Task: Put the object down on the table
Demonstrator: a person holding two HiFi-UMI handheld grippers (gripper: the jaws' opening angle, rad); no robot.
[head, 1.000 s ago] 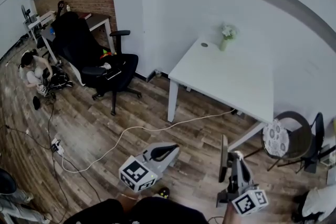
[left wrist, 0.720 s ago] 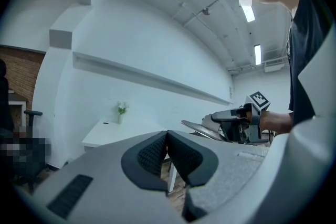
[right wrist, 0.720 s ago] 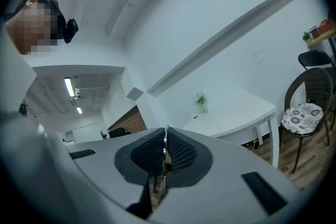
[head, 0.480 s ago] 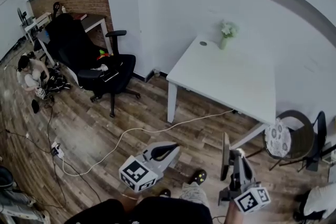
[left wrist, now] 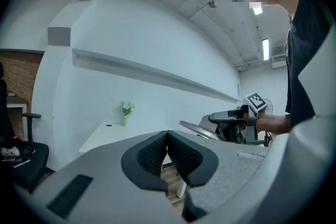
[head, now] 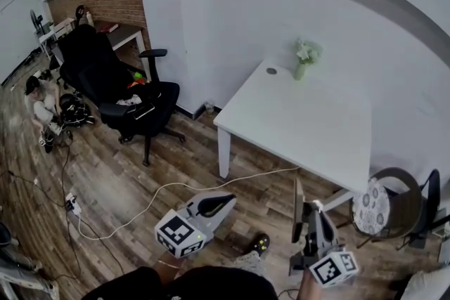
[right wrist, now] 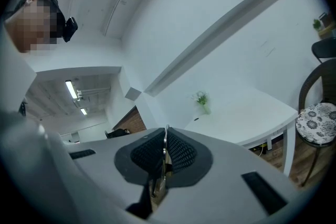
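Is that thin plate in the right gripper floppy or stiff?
Probably stiff: the plate stands straight from the right gripper, no sag. Its sheen suggests smooth metal, so it may slip. Set on edge, it would likely topple.

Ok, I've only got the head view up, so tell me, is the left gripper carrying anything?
Observer: No. The left gripper view shows the left gripper with its pads together and nothing between them.
Operator: And the right one?
Observer: In the right gripper view, the right gripper is shut on a thin flat object, which stands edge-on between the pads.
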